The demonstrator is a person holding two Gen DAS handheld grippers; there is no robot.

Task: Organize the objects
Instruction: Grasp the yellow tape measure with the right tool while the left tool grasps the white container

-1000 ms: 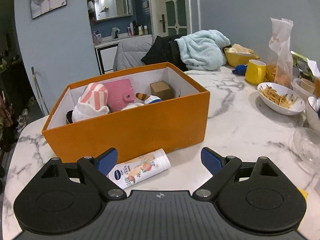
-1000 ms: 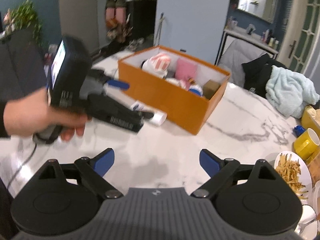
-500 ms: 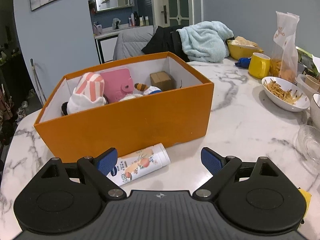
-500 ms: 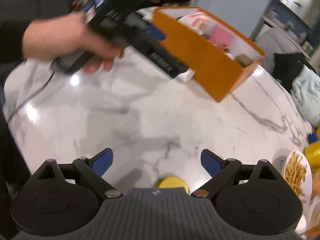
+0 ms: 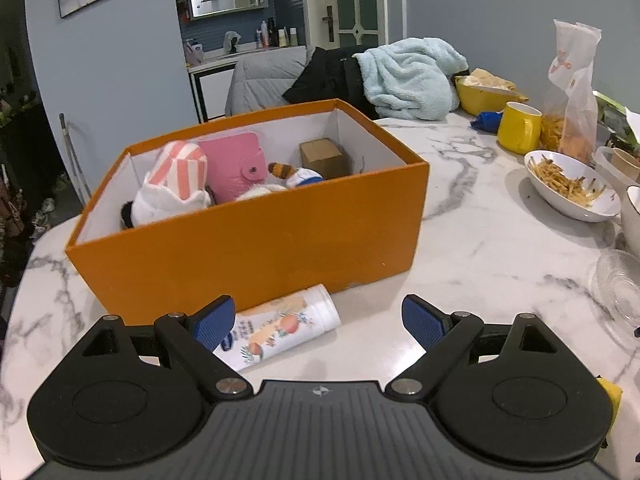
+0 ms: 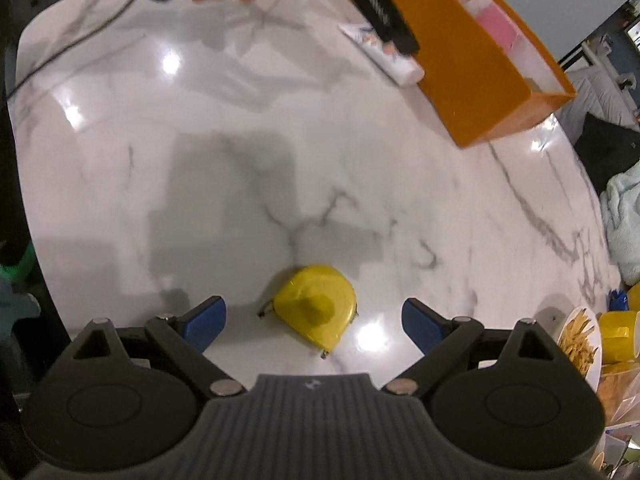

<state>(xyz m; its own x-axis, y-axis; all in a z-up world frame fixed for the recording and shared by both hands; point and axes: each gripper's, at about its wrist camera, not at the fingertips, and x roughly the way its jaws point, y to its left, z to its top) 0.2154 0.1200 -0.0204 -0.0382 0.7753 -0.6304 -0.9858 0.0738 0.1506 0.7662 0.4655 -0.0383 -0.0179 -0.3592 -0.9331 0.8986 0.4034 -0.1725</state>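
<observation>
A yellow tape measure [image 6: 316, 307] is lying flat on the marble table [image 6: 360, 168], low in the centre of the right wrist view. The right gripper [image 6: 314, 322] is hanging over it with both blue pads spread wide, touching nothing. In the lower middle of the left wrist view, a white tube [image 5: 280, 328] is lying on its side against the front wall of the orange box [image 5: 256, 248]. The left gripper [image 5: 318, 318] is also standing released, empty, its left pad just over the tube's end. The box is filling the frame's centre, holding a pink wallet [image 5: 236, 166] and a striped plush [image 5: 176, 184].
</observation>
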